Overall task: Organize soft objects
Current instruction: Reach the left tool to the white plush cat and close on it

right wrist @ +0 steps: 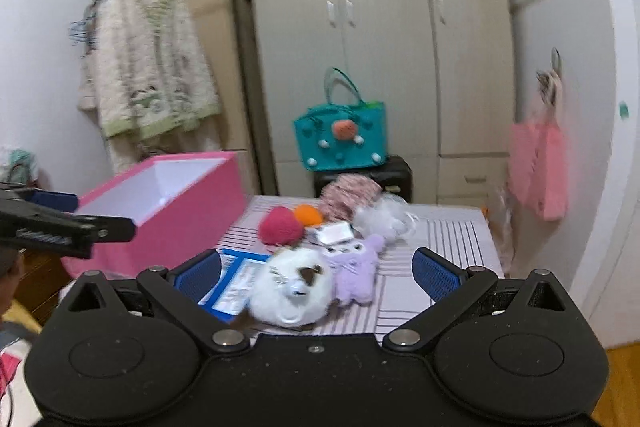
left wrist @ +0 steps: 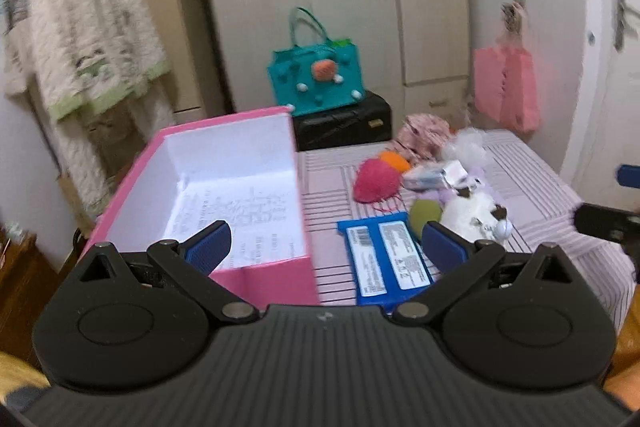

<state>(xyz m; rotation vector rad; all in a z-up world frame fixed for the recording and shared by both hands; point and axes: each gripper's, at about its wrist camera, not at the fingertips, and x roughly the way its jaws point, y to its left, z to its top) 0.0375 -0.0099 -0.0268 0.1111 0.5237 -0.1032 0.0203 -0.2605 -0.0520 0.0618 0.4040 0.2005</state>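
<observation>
Left cam: left gripper (left wrist: pixel 326 247) spread wide, holding nothing, over the pink box (left wrist: pixel 224 195) w/ a blue packet (left wrist: pixel 386 261) beside it; soft toys piled on the striped table (left wrist: pixel 532 187).
Right cam: right gripper (right wrist: pixel 316 273) wide open too, nothing gripped, white plush (right wrist: pixel 290 287) btw its fingers, purple plush (right wrist: pixel 356 269) just beside
</observation>
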